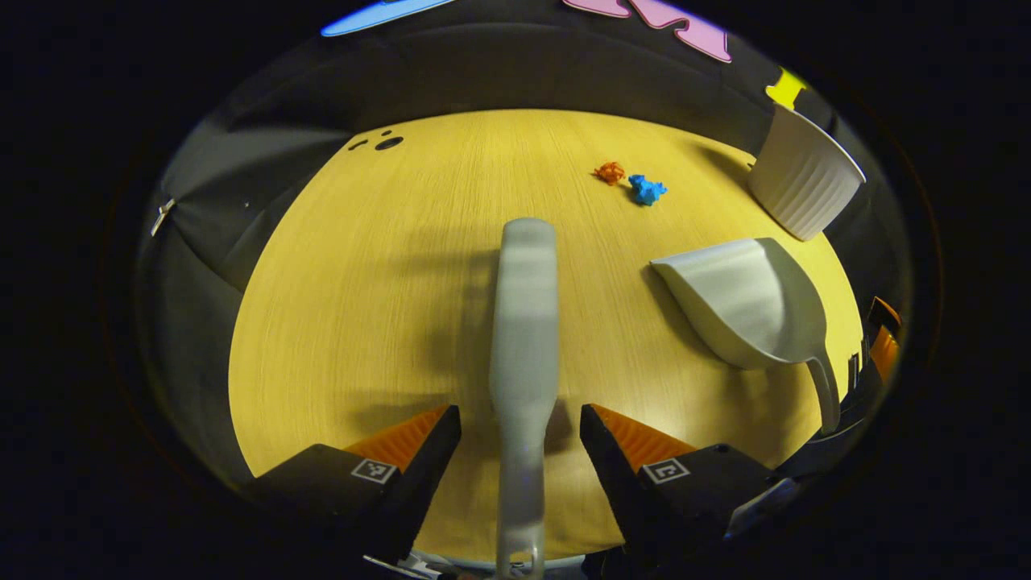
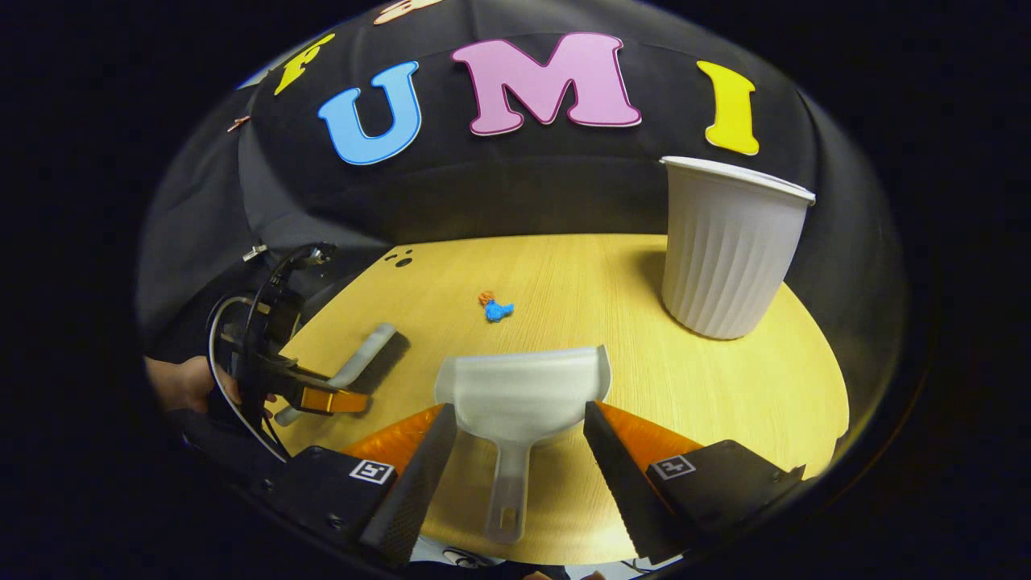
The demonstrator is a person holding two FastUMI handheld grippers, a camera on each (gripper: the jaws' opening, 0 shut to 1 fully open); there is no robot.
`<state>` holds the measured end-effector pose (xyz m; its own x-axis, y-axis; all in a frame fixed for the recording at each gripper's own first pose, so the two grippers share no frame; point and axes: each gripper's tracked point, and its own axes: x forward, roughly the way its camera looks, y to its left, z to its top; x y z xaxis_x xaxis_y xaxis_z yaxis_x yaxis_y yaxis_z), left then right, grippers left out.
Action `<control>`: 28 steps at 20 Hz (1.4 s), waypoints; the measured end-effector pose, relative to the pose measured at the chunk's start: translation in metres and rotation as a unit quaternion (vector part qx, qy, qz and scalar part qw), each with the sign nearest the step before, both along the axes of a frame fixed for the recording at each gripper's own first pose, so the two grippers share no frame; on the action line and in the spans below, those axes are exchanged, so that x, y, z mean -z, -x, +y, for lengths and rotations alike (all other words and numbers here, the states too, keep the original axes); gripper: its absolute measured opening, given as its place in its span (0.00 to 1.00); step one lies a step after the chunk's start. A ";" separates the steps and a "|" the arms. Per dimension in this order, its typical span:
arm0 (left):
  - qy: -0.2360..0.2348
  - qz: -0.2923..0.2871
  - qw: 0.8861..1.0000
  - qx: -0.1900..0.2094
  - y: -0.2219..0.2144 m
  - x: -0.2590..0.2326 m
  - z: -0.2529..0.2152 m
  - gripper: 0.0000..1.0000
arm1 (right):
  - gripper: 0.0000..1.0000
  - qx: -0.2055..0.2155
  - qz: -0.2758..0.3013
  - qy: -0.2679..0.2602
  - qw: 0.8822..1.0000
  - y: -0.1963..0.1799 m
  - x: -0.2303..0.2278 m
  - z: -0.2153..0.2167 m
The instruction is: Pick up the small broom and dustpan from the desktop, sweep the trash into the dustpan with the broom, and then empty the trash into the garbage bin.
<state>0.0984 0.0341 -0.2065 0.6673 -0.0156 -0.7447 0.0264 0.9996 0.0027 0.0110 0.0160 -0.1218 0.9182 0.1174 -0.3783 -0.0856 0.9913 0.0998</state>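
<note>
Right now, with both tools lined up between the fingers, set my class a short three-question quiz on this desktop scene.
1. True or false: the left hand-held gripper has its fingers pressed on the broom handle.
2. Multiple choice: the dustpan opens toward (A) the camera, (B) the paper scraps, (C) the floor.
3. How many crumpled scraps lie on the wooden desktop, and in what colours?

Key
1. False: there is a gap on each side of the handle.
2. B: its mouth faces the scraps, and its handle lies between the open fingers of the right hand-held gripper.
3. Two: an orange scrap and a blue scrap, side by side, left of the white ribbed bin.
</note>
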 end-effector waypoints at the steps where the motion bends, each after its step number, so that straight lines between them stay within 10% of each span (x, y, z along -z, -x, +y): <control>1: -0.003 0.004 1.000 -0.001 -0.003 0.002 0.001 0.98 | 0.99 -0.008 0.011 -0.003 1.000 0.002 0.005 0.004; 16: 0.017 -0.029 0.999 -0.011 -0.015 0.006 -0.004 0.28 | 0.99 -0.029 0.073 0.005 0.997 0.011 0.024 0.024; 28: 0.000 -0.086 0.996 -0.026 0.033 -0.035 0.021 0.25 | 0.99 0.040 0.181 0.005 0.983 0.003 0.066 0.009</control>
